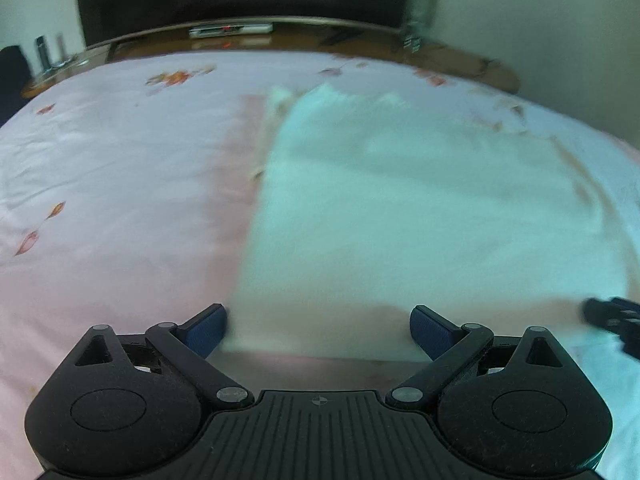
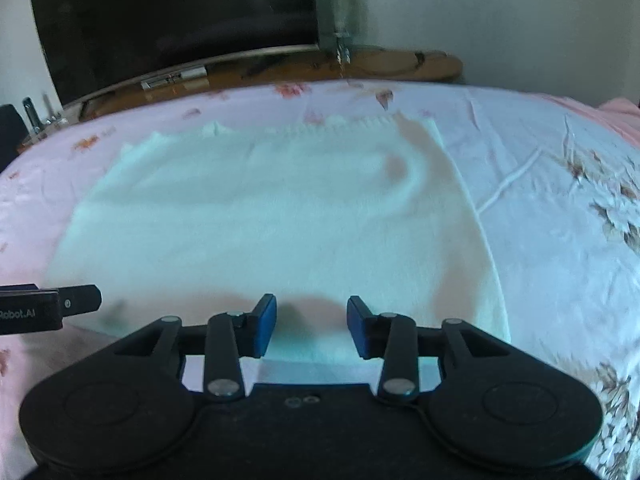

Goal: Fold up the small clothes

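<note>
Between the fingers, left: left gripper (image 1: 319, 330) stands wide open; its blue pads (image 1: 204, 330) hold nothing; the near left corner of the cloth lies between and under them, not pinched.
Between the fingers, right: right gripper (image 2: 311, 326) is partly open, narrower than the left one; the pads (image 2: 266, 326) do not press on anything; only the near edge of the cloth shows in the gap.
Cloth: a pale, whitish garment (image 2: 272, 216) lies spread almost flat on the bed; the near edge is just before both grippers; the far edge looks jagged or ribbed, but blur hides the detail; one brownish spot shows near the far right part.
Bed: a pink sheet with flower print (image 1: 112, 184) is under the cloth on all sides; it has some creases at the right.
Farther away: a dark screen (image 2: 172, 28) stands on a wooden shelf (image 2: 400, 66) behind the bed.
Handling, my judgement: the cloth seems light, soft and limp; it will sag and drag, not keep its shape; it is not fragile; the sheet under it may come up together if the pads go too deep.
Where to hold, my judgement: the two near corners, one for each gripper, pinching only the top layer at the edge; then lifting both together keeps the fold straight.
</note>
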Demonstrator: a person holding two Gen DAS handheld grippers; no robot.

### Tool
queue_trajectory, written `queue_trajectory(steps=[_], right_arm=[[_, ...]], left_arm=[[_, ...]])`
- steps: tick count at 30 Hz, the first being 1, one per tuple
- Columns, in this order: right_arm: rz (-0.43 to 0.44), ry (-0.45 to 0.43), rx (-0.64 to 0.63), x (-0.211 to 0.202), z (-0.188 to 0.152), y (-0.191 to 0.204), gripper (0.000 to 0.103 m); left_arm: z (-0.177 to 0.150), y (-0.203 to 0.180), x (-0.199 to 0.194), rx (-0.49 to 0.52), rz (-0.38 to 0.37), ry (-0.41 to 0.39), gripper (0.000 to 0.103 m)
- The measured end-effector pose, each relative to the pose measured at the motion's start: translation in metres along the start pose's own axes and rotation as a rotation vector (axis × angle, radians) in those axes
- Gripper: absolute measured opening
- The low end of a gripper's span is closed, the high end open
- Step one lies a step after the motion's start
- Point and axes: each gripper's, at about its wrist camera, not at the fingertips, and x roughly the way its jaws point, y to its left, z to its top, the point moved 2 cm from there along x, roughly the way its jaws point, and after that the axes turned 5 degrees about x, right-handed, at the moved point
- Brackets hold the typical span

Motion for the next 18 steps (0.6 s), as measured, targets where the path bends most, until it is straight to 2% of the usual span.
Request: queue_trajectory(steps=[8,13,18], right_arm=[[0.035,-0.038,0.015,-0.02,0.002,-0.004,0.041],[0.056,-0.038,0.003,-0.023,0.001,0.003,0.041],[0.078,-0.05,-0.009,-0.029,0.0,0.013,0.041]], left_arm=[[-0.008,0.019,-0.016,-0.189,-0.103,0.031,0.097],[-0.014,0.015,-0.018,-0.215,-0.122,0.054,0.097],[-0.019,0.014,-0.019,-0.307,-0.167,0.078,0.097]])
